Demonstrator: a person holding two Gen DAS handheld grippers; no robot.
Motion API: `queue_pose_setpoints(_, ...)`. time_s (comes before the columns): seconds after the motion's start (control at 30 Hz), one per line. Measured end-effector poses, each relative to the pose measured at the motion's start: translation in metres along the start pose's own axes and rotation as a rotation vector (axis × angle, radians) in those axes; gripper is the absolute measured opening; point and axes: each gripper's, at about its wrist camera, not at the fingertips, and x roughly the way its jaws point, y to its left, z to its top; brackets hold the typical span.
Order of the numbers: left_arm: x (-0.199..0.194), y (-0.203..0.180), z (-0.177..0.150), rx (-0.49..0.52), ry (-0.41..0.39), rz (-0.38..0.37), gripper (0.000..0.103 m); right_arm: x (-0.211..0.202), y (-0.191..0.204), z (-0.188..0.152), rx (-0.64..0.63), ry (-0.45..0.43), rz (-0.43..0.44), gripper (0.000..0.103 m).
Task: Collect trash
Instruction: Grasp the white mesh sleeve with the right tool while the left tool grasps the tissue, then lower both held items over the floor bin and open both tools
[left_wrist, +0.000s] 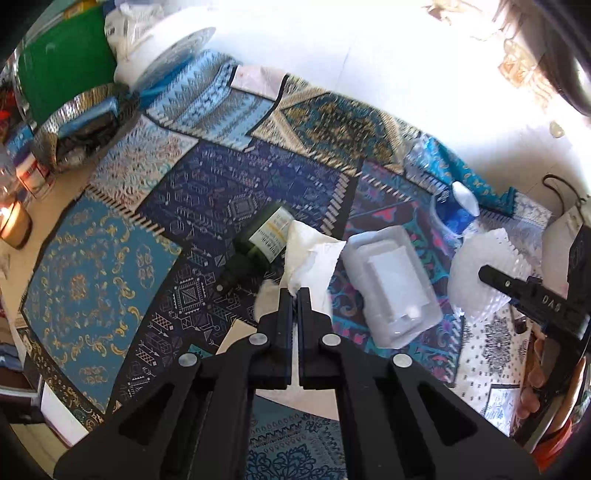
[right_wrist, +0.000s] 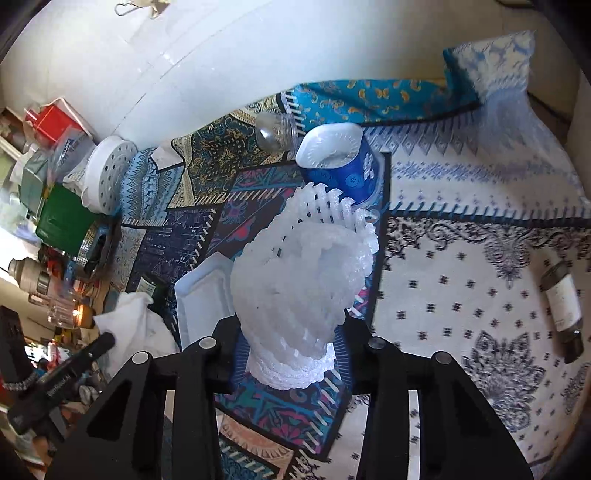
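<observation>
My left gripper (left_wrist: 294, 293) is shut on the lower tip of a crumpled white tissue (left_wrist: 310, 254), which stands up from the patterned cloth. Beside the tissue lie a dark green bottle (left_wrist: 258, 240) and a clear plastic tray (left_wrist: 391, 284). My right gripper (right_wrist: 290, 334) is shut on a white foam net sleeve (right_wrist: 306, 266), squeezing its lower part between the fingers. Just behind the net stands a blue cup (right_wrist: 340, 166) on its side, with a clear jar (right_wrist: 275, 131) beyond it. The same net (left_wrist: 480, 266) shows in the left wrist view at the right.
Patchwork patterned cloths (left_wrist: 229, 177) cover the surface. A metal mesh basket (left_wrist: 81, 125) and a green box (left_wrist: 62, 74) sit at the far left. A brown bottle (right_wrist: 563, 306) lies at the right on the white cloth. A white wall (right_wrist: 184, 66) rises behind.
</observation>
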Motion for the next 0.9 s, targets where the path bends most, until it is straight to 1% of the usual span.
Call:
queue_pose_setpoints(0.13, -0.024, -0.003, -0.001, 0.021, -0.046, -0.021, 0.000, -0.021, 0.009, -0.010, -0.034, -0.047, -0.051, 0.036)
queue_pose_setpoints(0.2, -0.036, -0.008, -0.004, 0.057, -0.075, -0.004, 0.000, -0.034, 0.014, -0.019, -0.046, -0.076, -0.077, 0.036)
queue_pose_setpoints(0.27, -0.051, -0.011, -0.009, 0.096, -0.104, 0.006, 0.000, -0.049, 0.019, -0.030, -0.052, -0.099, -0.085, 0.036)
queue_pose_setpoints(0.37, -0.075, -0.012, -0.021, 0.150, -0.142, -0.005, 0.000, -0.070, 0.031, -0.049, -0.063, -0.139, -0.111, 0.036)
queue_pose_setpoints(0.47, -0.100, -0.005, -0.035, 0.191, -0.170, -0.044, 0.000, -0.090, 0.045, -0.073, -0.058, -0.174, -0.131, 0.036)
queue_pose_setpoints(0.63, -0.141, 0.015, -0.071, 0.264, -0.200, -0.128, 0.000, -0.117, 0.079, -0.131, -0.024, -0.242, -0.180, 0.036)
queue_pose_setpoints(0.77, -0.169, 0.037, -0.106, 0.315, -0.194, -0.187, 0.000, -0.130, 0.110, -0.187, 0.000, -0.269, -0.211, 0.036)
queue_pose_setpoints(0.9, -0.194, 0.056, -0.144, 0.370, -0.185, -0.217, 0.000, -0.136, 0.136, -0.240, 0.032, -0.274, -0.222, 0.036)
